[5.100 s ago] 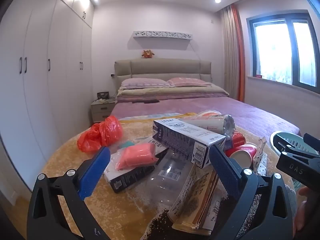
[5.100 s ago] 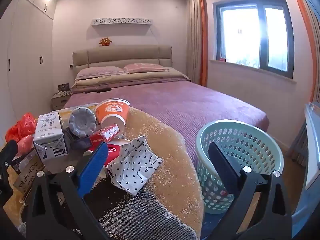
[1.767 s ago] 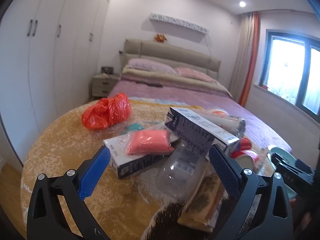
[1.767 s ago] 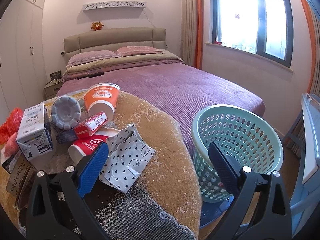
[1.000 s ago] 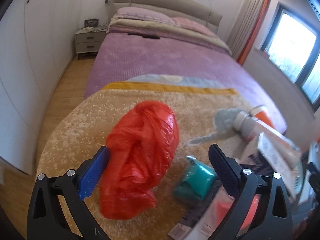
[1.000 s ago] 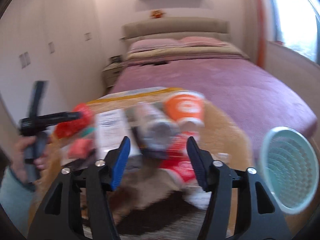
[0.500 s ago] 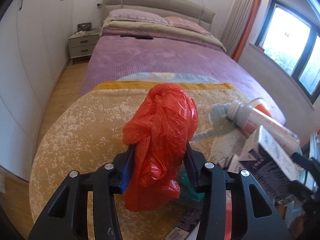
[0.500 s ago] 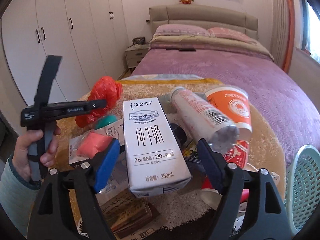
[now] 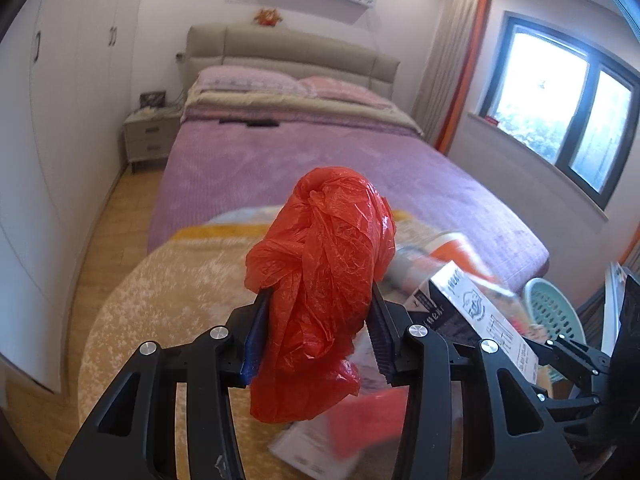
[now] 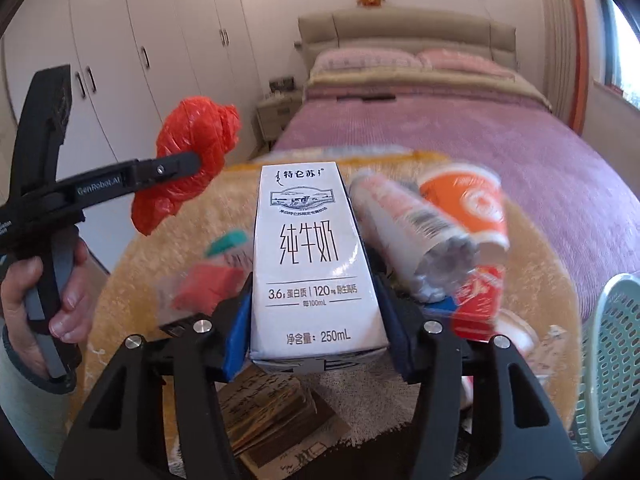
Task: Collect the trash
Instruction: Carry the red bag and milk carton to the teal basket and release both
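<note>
While the left gripper clamps a crumpled red plastic bag above the table, its side reads "GenRobot.AI". Raised over the trash pile, the right gripper pinches a white milk carton marked "纯牛奶", "250mL"; the blurred top line is perhaps "特仑苏"

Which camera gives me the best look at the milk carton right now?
The right wrist view: the milk carton fills the centre, label readable, clamped by the right gripper. The left wrist view shows it only sideways and blurred, at the right.
</note>
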Demonstrator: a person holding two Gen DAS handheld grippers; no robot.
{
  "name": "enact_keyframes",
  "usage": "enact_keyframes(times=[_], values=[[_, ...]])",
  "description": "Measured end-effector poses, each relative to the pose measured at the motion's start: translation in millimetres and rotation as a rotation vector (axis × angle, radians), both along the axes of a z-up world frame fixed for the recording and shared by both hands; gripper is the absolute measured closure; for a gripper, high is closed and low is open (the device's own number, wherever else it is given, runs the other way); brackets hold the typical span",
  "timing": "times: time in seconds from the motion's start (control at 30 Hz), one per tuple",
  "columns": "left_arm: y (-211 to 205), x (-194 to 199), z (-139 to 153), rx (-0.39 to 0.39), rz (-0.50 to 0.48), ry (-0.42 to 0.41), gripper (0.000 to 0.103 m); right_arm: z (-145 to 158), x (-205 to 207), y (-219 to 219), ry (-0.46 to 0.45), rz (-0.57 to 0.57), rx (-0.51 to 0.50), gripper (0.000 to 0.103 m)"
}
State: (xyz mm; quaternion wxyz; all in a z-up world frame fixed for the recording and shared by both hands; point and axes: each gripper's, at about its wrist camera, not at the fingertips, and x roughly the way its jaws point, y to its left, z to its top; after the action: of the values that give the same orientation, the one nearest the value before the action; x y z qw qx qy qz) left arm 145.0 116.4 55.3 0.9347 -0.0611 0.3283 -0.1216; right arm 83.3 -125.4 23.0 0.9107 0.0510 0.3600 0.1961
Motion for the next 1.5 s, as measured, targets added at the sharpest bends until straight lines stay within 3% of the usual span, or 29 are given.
enact_keyframes(times=[0.2,0.4,0.67,0.97,1.17,1.27,1.33,1.5], values=[[-40.8,-23.3,35.9,0.007,-0.031,-0.066,0.061,29.3,-29.8,-53.5,-0.075,-0.09,0.061,0.05],[-119.7,-27.6,48.4,-0.017,-0.153,-0.077,0.061,27.9,-46.5,-139.0,-0.083,-0.311,0.046,0.05],[-252.0,-16.1,14.7,-0.057,-0.342,0.053,0.061,-10.7,-64.3,-254.8,0.018,-0.594,0.044,0.05],[-369.7,-6.6,-44.5,-0.021,-0.527,0.19,0.061,-60.1,-70.8,-326.1,0.185,-0.784,0.04,0.05],[-413.9,1.9,-84.9,0.036,-0.581,0.262,0.06,-94.1,-73.2,-347.1,0.296,-0.848,0.032,0.05],[-420.7,3.3,-97.9,0.051,-0.591,0.275,0.05,-102.6,-68.8,-352.8,0.327,-0.867,0.05,0.049],[-422.8,2.9,-99.9,0.047,-0.587,0.261,0.033,-106.8,-66.6,-350.8,0.341,-0.865,0.056,0.048],[-398.7,-11.8,-82.0,0.014,-0.577,0.223,0.031,-101.8,-63.4,-350.7,0.326,-0.855,0.043,0.048]])
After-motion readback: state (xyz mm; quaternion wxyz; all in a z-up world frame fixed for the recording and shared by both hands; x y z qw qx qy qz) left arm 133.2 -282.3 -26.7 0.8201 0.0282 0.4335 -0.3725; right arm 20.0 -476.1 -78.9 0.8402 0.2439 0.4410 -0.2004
